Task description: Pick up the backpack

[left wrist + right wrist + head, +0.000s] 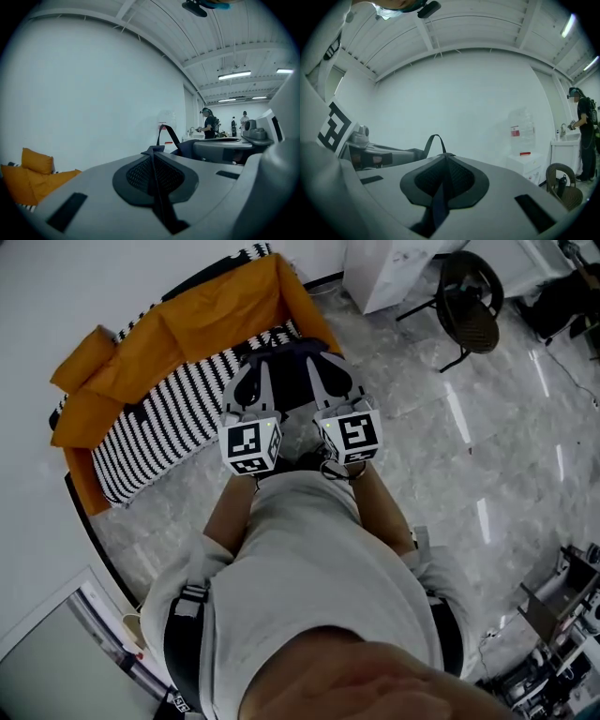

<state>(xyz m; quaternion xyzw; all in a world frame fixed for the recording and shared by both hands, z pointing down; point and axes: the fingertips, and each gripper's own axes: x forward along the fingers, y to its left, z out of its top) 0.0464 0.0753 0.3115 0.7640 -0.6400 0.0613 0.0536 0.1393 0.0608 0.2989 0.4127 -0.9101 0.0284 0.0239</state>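
Both jaws pinched on pack straps, upper centre of the head view.
Left gripper: jaws closed flat on a dark strap, nothing else between them. The backpack is between my two tools, at the edge of the striped sofa; I can't tell if it rests or hangs. It's soft cloth, so I expect sag and swing; weight unknown. Best hold is the straps, close to the body. Right gripper: closed likewise on blue-dark webbing, carry loop beyond.

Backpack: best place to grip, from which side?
The straps, one per tongs, from the person's side. They are thin and flat, so jaws close fully on them: left tongs hold one strap, right tongs another strap, backpack between.
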